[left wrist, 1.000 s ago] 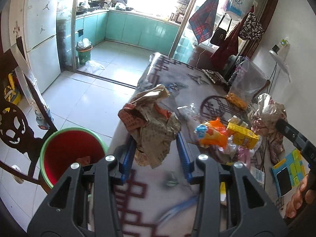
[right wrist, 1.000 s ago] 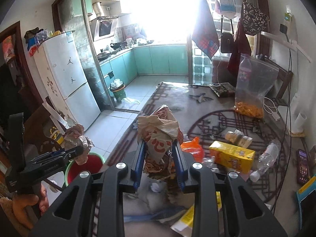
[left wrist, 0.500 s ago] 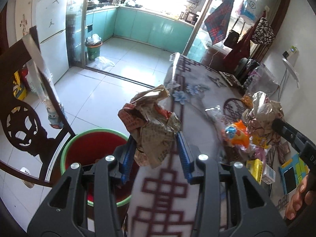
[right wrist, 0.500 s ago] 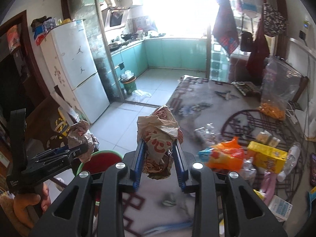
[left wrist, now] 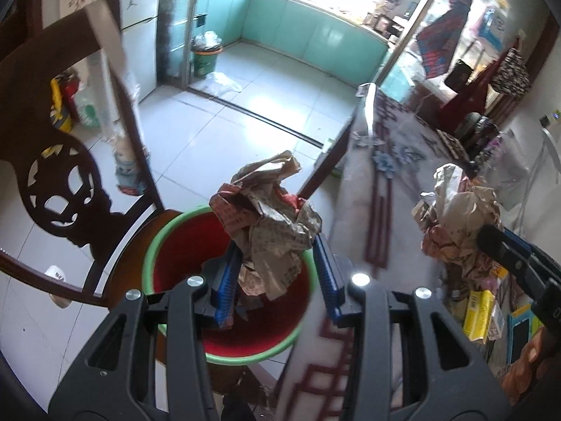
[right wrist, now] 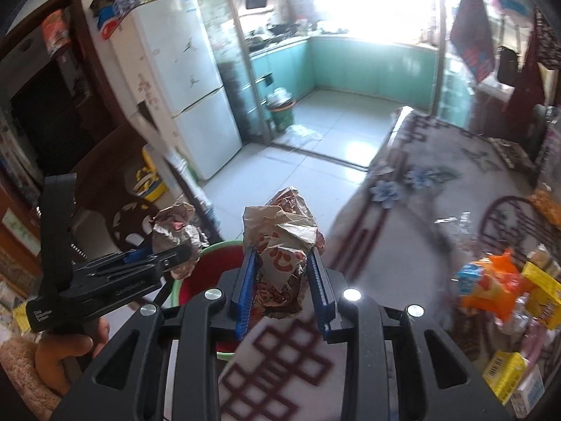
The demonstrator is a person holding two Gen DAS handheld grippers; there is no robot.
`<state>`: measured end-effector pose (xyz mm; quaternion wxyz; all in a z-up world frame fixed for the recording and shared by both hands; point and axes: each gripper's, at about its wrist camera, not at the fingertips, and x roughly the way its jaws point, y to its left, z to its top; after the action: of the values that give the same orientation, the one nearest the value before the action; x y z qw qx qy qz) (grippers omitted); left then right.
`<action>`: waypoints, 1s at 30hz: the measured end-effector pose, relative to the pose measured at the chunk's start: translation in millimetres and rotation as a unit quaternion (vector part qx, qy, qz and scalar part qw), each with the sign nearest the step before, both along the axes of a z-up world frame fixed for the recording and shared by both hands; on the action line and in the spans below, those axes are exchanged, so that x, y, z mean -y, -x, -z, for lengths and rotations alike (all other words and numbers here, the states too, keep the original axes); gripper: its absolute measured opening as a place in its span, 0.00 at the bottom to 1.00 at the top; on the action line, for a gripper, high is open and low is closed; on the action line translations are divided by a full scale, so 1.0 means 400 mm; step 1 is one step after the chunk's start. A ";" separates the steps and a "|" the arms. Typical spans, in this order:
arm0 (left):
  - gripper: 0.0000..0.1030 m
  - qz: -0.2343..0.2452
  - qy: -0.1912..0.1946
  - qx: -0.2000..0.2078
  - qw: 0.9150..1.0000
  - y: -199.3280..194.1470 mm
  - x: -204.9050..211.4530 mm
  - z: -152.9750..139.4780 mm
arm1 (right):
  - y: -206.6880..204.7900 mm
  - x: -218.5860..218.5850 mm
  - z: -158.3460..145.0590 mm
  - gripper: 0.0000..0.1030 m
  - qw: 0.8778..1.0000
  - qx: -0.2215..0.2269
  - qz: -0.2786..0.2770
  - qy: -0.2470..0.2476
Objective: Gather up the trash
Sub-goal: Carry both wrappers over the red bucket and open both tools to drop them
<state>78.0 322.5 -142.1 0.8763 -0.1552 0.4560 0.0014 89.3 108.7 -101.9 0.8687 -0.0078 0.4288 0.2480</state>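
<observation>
My left gripper [left wrist: 275, 263] is shut on a crumpled brown paper wrapper [left wrist: 270, 217] and holds it right above the red bin with a green rim [left wrist: 154, 249] beside the table. My right gripper [right wrist: 282, 273] is shut on another crumpled paper bag with red print [right wrist: 282, 238], above the table edge, next to the bin [right wrist: 210, 249]. The left gripper and its wrapper [right wrist: 175, 235] show at the left of the right wrist view. The right gripper's bag [left wrist: 455, 221] shows at the right of the left wrist view.
A dark wooden chair [left wrist: 63, 182] stands left of the bin. The table with a patterned cloth [right wrist: 438, 189] carries an orange packet [right wrist: 491, 284], yellow boxes [right wrist: 540, 280] and other litter at the right. A white fridge [right wrist: 182, 80] and a tiled kitchen floor lie beyond.
Both grippers have swung left from above the table toward the bin, each keeping its crumpled paper. The left one is now directly over the bin's opening.
</observation>
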 end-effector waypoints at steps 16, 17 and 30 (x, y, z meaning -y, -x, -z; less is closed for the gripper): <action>0.39 -0.043 0.011 -0.045 0.998 -0.015 -0.098 0.075 | -0.058 -0.115 0.081 0.28 0.997 -0.060 -0.045 -0.001; 0.39 -0.043 0.011 -0.046 0.998 -0.017 -0.098 0.076 | -0.059 -0.116 0.082 0.28 0.997 -0.060 -0.046 0.000; 0.39 -0.030 0.018 -0.055 0.998 -0.038 -0.092 0.093 | -0.062 -0.132 0.086 0.31 0.997 -0.060 -0.055 -0.007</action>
<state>93.2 359.4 -179.4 0.8465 -0.1841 0.4988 0.0277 114.1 161.5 -136.2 0.8264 -0.0108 0.4774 0.2984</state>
